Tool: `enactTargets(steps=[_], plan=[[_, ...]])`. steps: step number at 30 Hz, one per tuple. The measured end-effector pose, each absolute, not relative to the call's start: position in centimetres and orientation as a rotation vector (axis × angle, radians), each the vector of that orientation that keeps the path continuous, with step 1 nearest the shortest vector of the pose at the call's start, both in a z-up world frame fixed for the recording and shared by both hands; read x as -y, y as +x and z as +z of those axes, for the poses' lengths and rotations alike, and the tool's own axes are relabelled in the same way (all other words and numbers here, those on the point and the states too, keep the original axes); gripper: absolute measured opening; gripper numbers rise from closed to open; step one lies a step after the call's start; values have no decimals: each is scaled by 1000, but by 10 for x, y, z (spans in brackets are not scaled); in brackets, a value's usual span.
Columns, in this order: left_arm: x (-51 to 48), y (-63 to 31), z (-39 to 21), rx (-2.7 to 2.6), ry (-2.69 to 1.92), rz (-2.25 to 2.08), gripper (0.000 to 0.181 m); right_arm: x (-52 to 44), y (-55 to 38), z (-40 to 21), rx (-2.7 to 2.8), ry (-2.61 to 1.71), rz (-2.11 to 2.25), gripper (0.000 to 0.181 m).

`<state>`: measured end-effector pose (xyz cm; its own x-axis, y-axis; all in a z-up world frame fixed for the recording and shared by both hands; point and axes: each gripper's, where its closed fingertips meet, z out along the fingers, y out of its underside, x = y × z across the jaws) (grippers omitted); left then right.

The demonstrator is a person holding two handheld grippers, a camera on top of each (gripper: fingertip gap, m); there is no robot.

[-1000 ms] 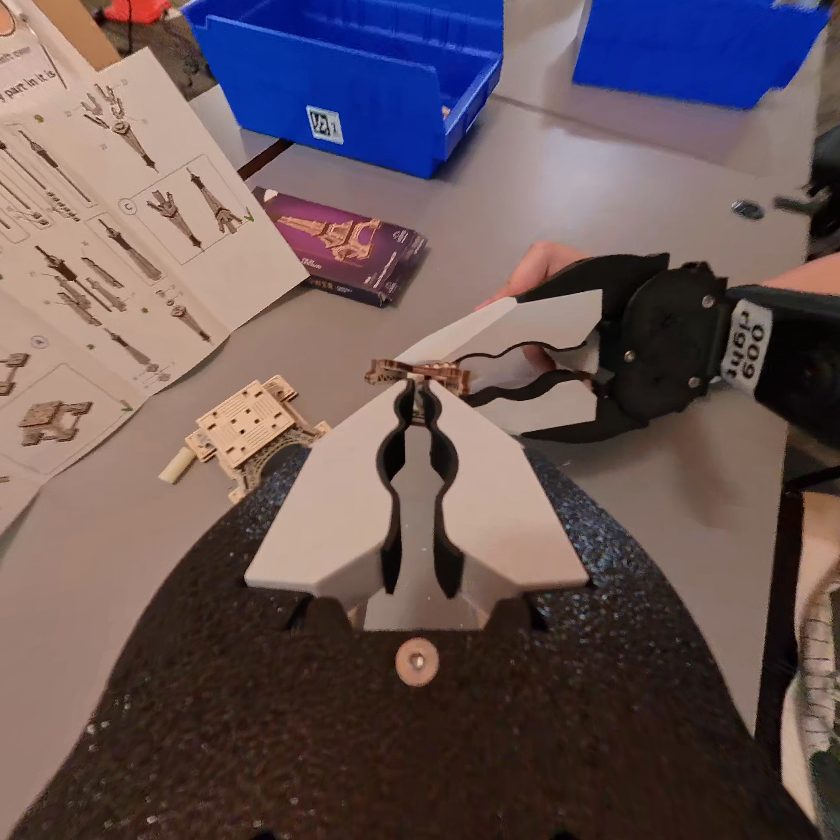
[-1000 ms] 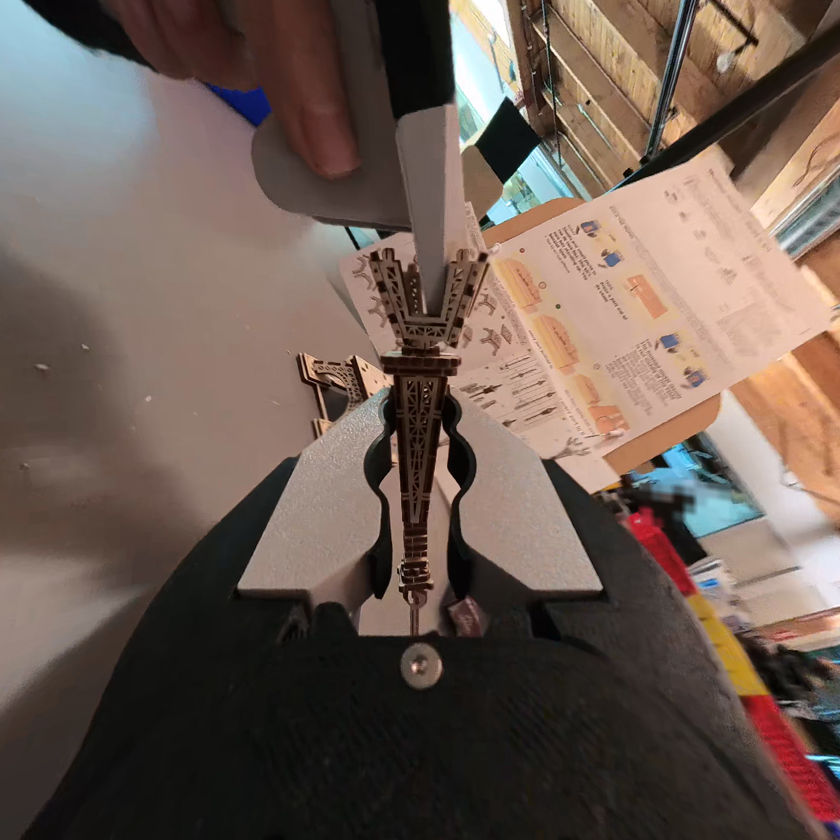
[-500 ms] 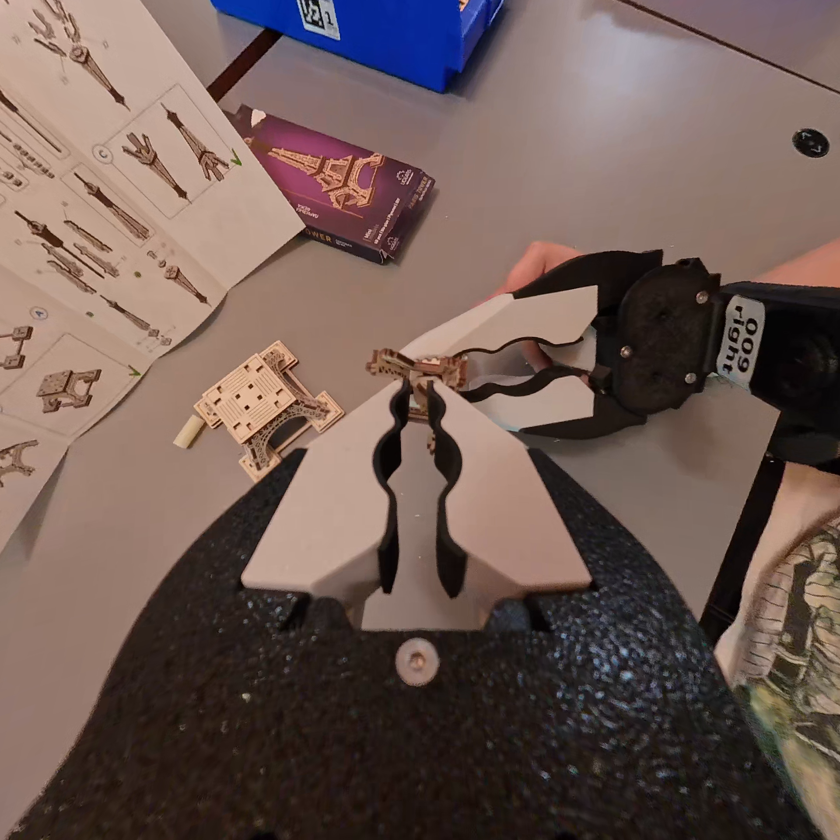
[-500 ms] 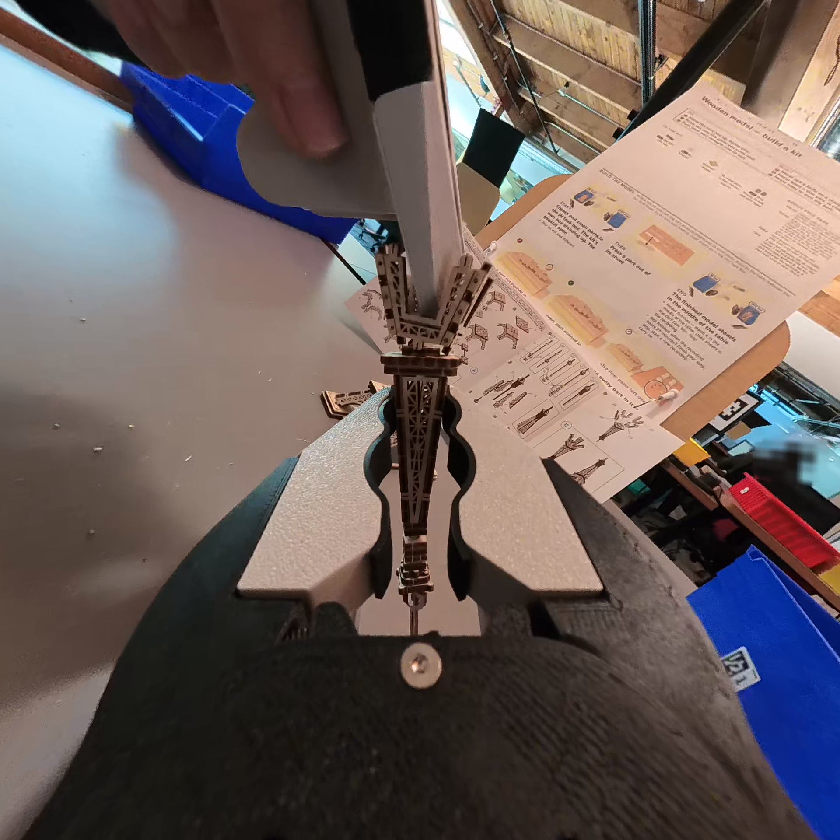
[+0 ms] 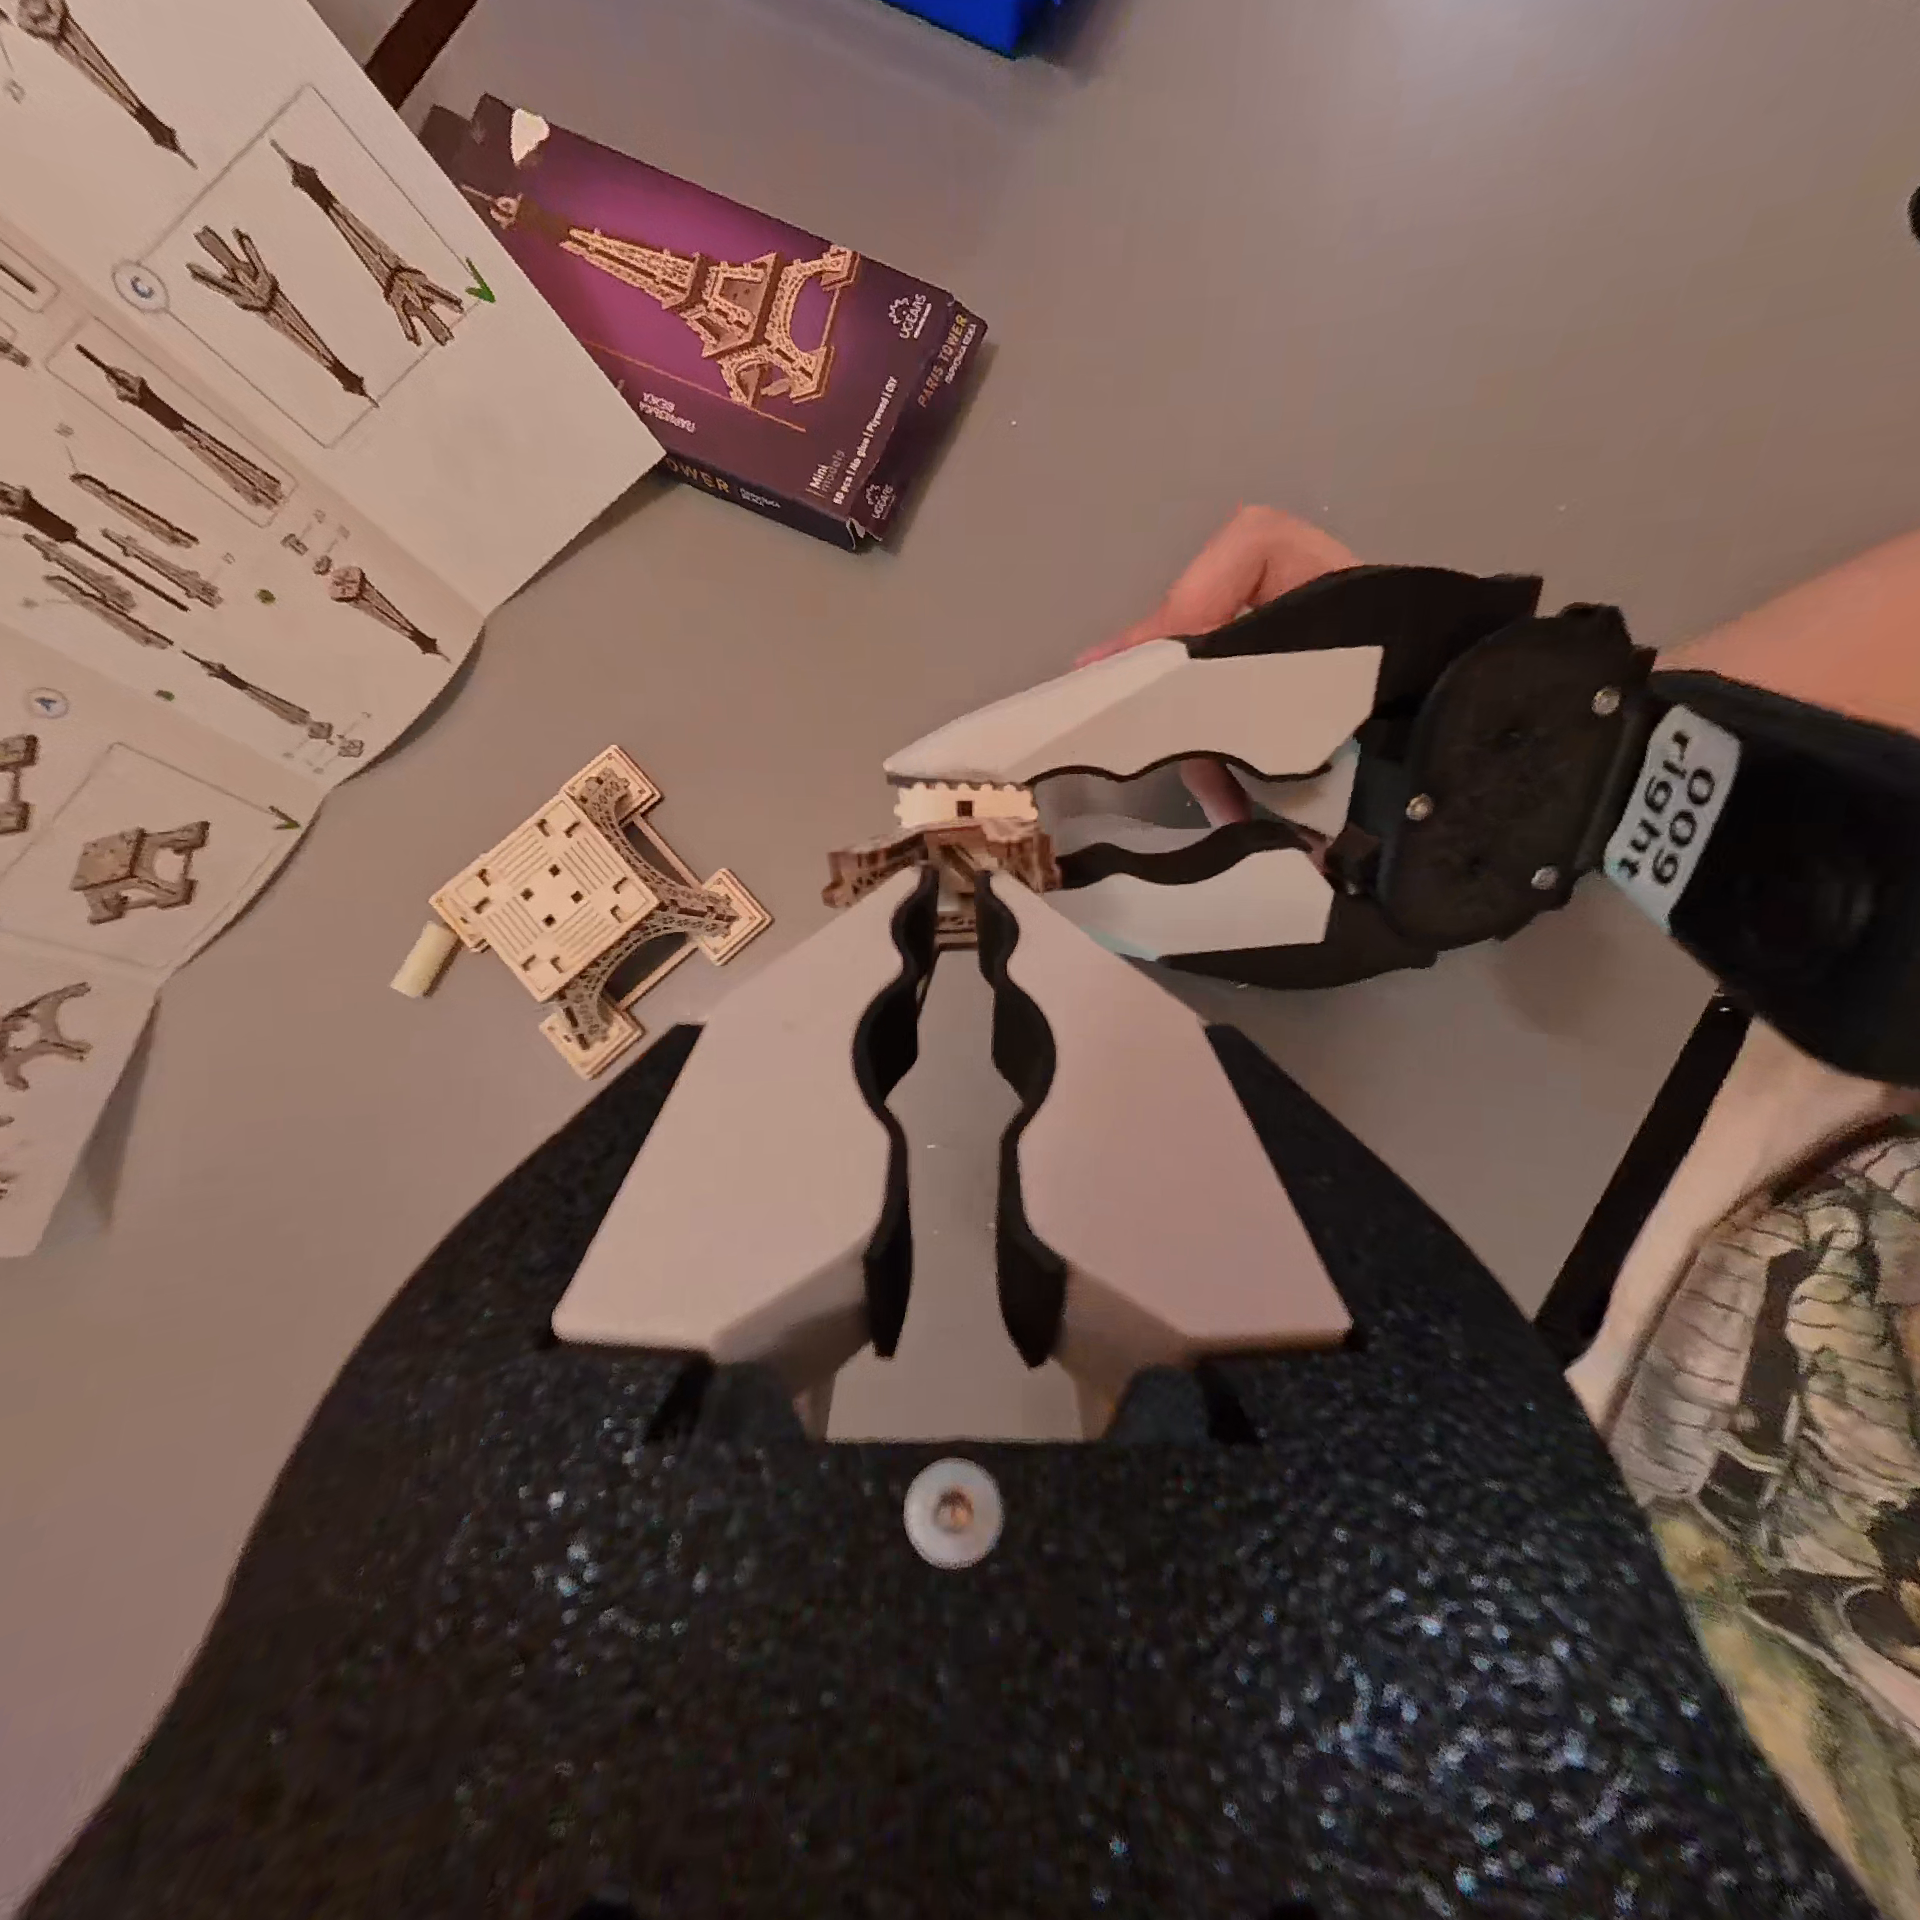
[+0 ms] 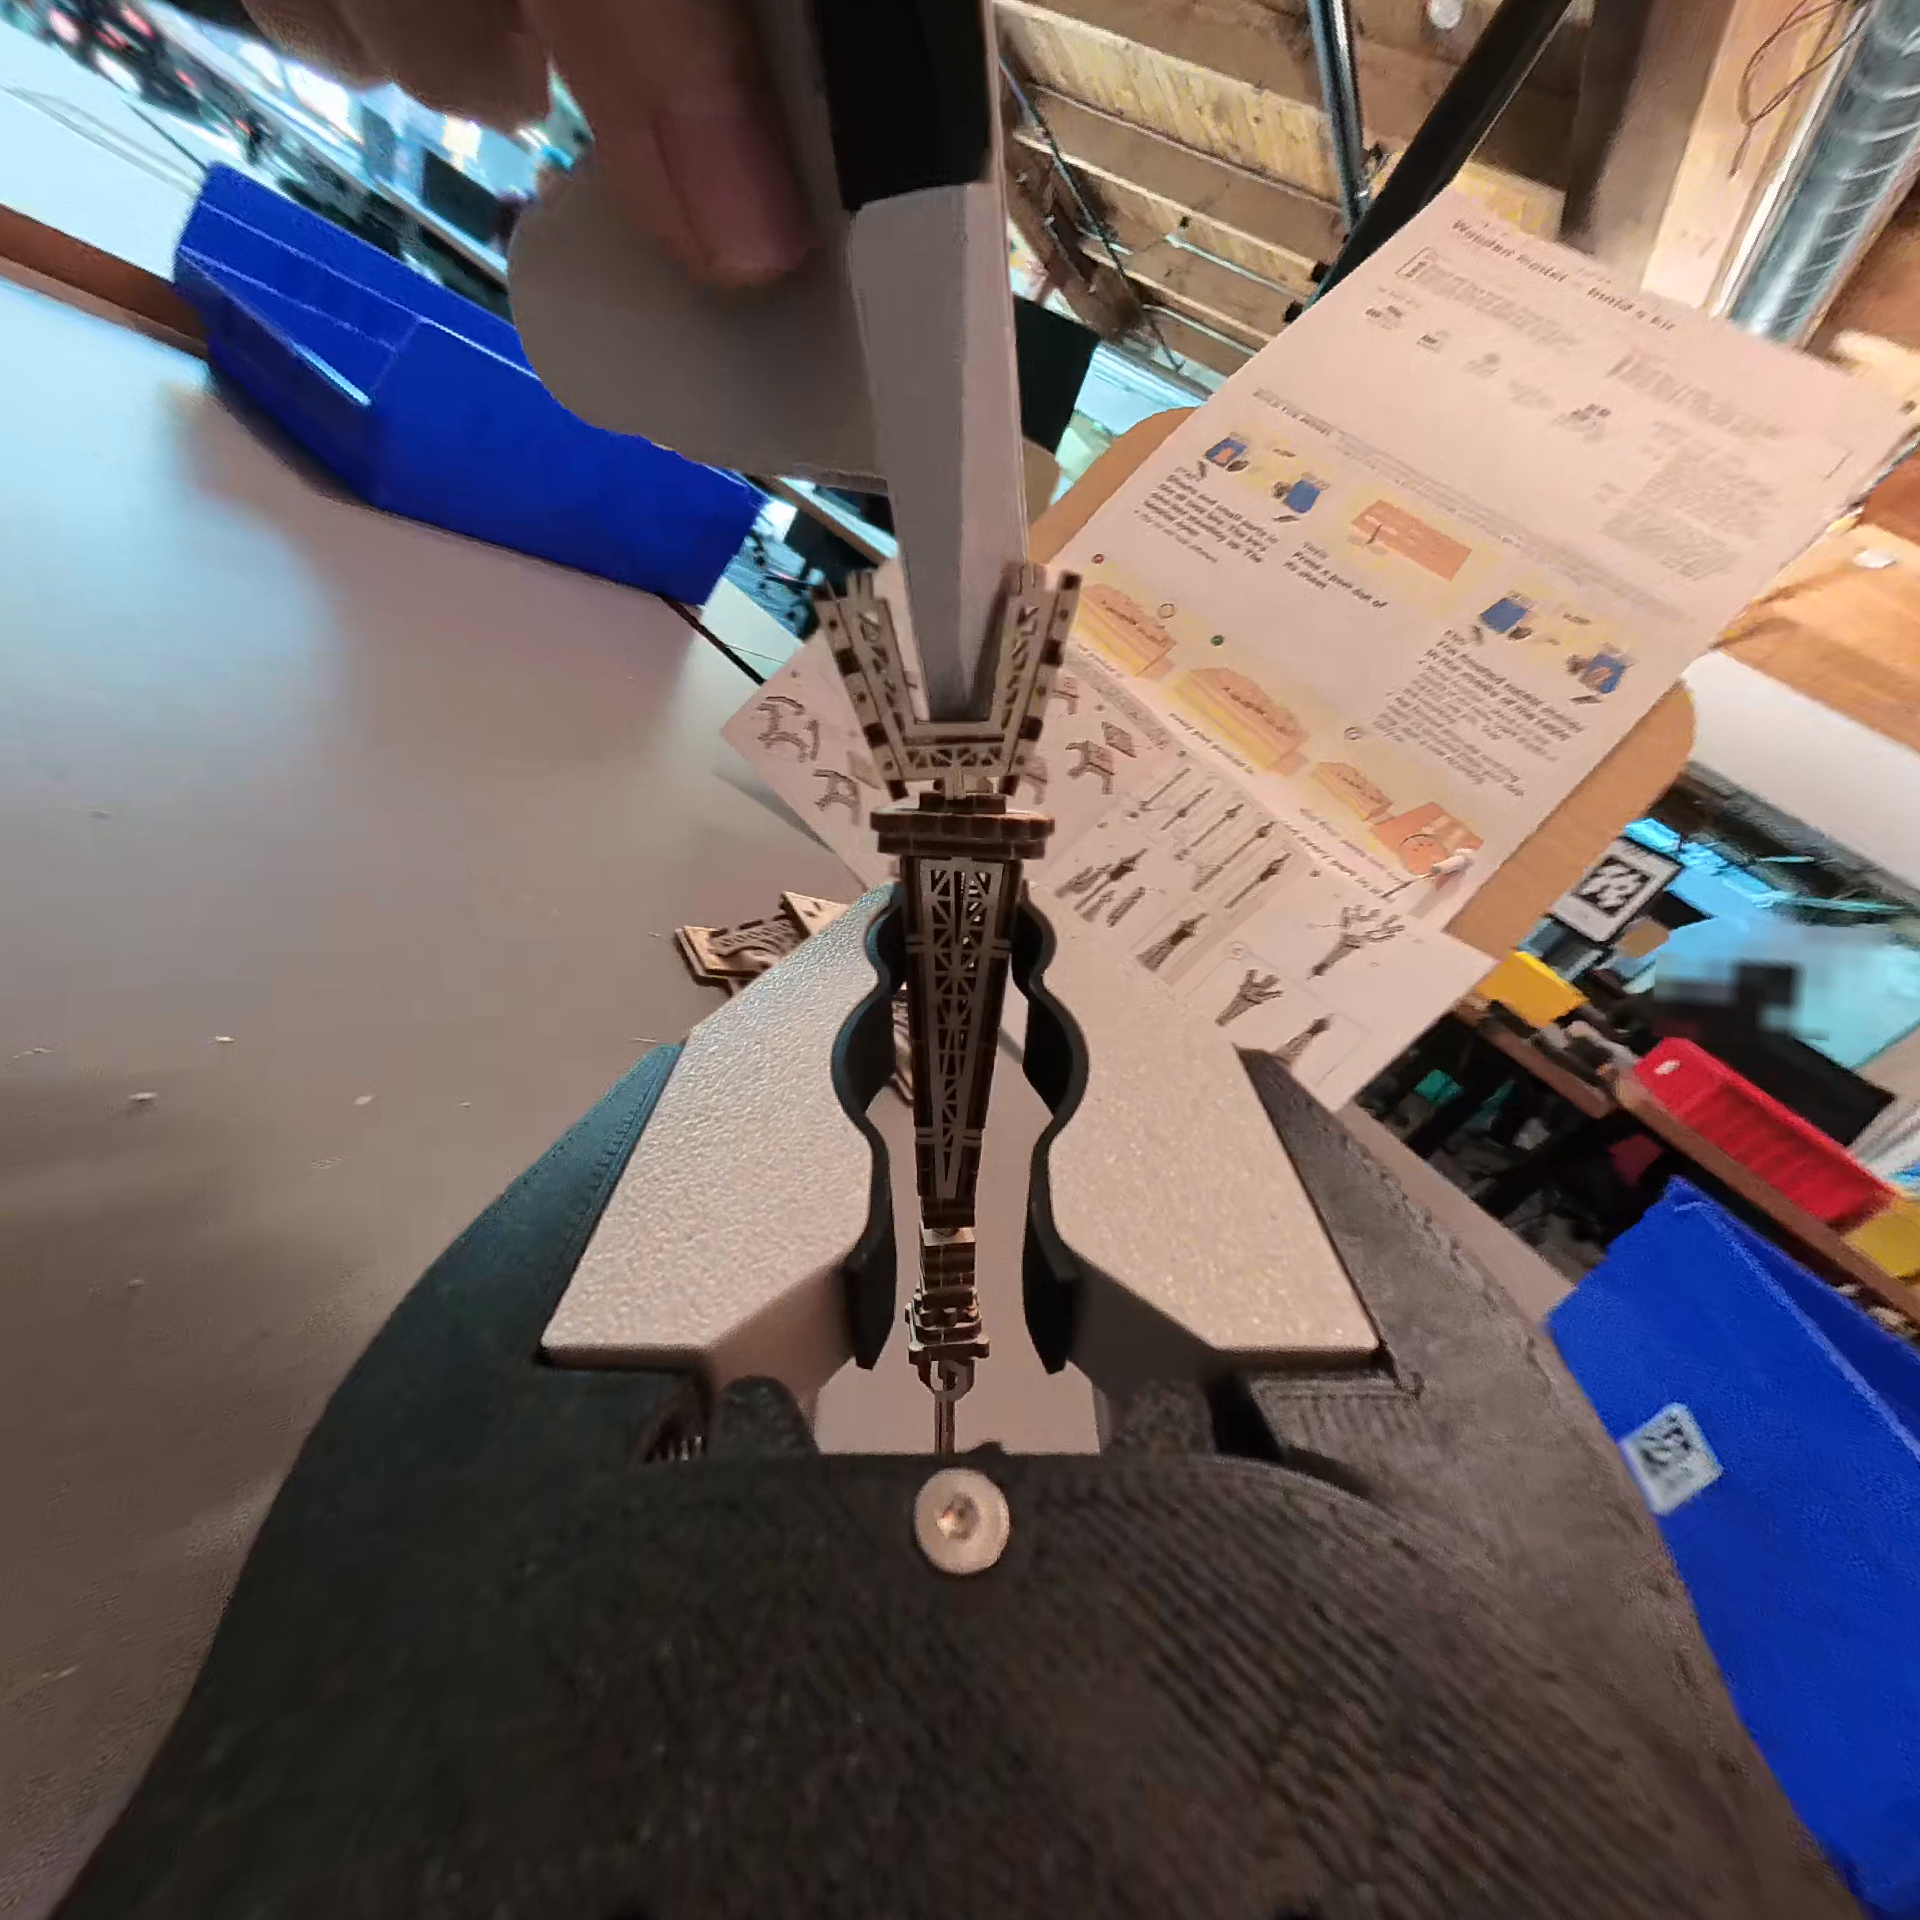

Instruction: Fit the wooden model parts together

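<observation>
While our left tongs (image 5: 951, 883) pinch the tower's (image 5: 940, 857) spread legs, bare grey surface (image 5: 1299, 312) stays open around; the wooden base (image 5: 592, 914) lies apart. Seen from the right tongs (image 6: 956, 914), closed on the tower, its long axis runs along the fingers, spire toward the camera.

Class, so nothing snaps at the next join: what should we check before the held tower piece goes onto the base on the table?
1. Right tongs shut on tower top: ok.
2. Left tongs gripping at the splayed legs: cannot tell.
3. Base standing feet down on table: not ok, it lies tipped.
4. Base clear of instruction sheet: ok.
</observation>
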<state>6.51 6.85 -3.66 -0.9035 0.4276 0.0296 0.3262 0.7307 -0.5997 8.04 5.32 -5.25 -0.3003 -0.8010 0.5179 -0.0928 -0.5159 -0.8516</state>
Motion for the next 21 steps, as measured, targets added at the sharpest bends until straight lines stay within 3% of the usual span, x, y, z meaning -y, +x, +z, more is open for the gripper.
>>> enactTargets(steps=[1, 7, 21], plan=[[-68, 64, -38, 2771, -603, 900, 3, -51, 80, -52, -1139, -1449, -1901, 17], [-68, 65, -38, 2853, -809, 845, 3, -53, 79, -53, -1114, -1436, -1873, 17], [-67, 61, -31, 2881, -741, 406, 7, -56, 76, -47, -1115, -1305, -1749, 17]])
